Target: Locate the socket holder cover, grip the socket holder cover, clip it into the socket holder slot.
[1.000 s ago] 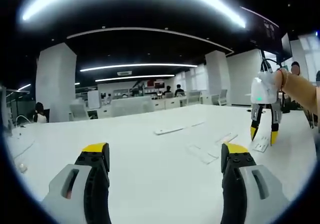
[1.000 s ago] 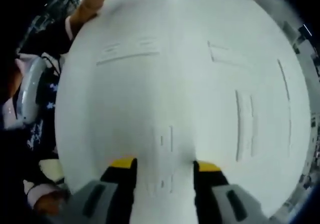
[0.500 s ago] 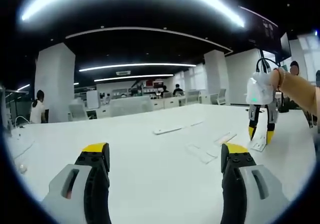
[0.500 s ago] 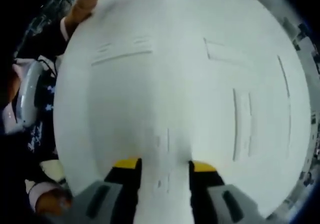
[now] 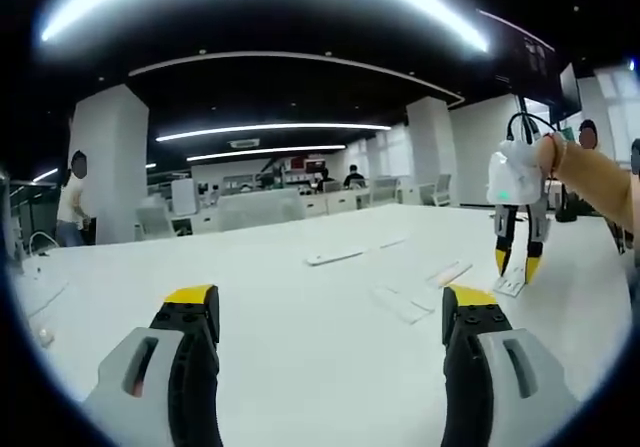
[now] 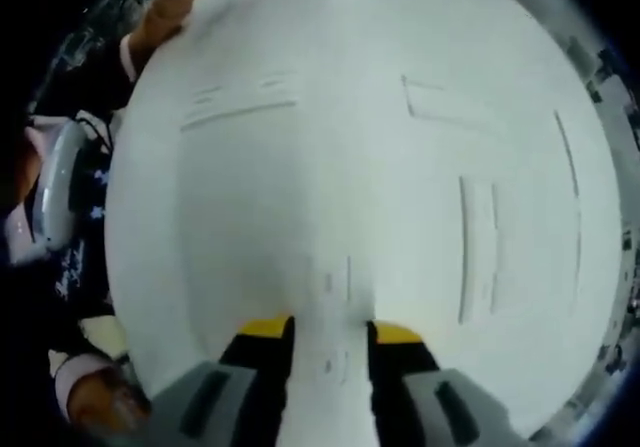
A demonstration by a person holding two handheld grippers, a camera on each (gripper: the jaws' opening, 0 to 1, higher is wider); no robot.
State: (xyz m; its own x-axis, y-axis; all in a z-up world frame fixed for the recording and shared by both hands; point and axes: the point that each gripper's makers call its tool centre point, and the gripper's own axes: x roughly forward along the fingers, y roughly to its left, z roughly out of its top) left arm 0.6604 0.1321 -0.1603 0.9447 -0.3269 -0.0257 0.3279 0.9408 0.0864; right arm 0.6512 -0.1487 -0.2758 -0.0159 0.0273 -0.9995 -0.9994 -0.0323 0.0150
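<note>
The right gripper [image 6: 321, 329] points straight down at the white table [image 6: 330, 117], its yellow-tipped jaws drawn narrow on either side of a small white cover [image 6: 338, 307] that lies flat between them. Whether the tips already pinch the cover cannot be told: white on white, its edges are faint, and a thin gap seems to remain on each side. In the left gripper view the right gripper [image 5: 512, 264] hangs to the right and ahead, tips down at the cover [image 5: 510, 285], held by a hand [image 5: 590, 179]. The left gripper [image 5: 330, 317] is level above the table [image 5: 250, 297], jaws wide and holding nothing. Ahead of the right gripper's jaws and off to their right lies a long holder [image 6: 478, 252] with a slot along it; farther ahead is a flat square plate [image 6: 440, 99], and ahead to the left a thin strip [image 6: 240, 114]. The step in hand looks like the grip on the cover, nearly made but not proven. The next move calls for closing fully on the cover's edges, lifting it without tilt, carrying it ahead and right to the holder, lining it with the slot, and pressing until it clips. The thin part may slip from the tips.
</note>
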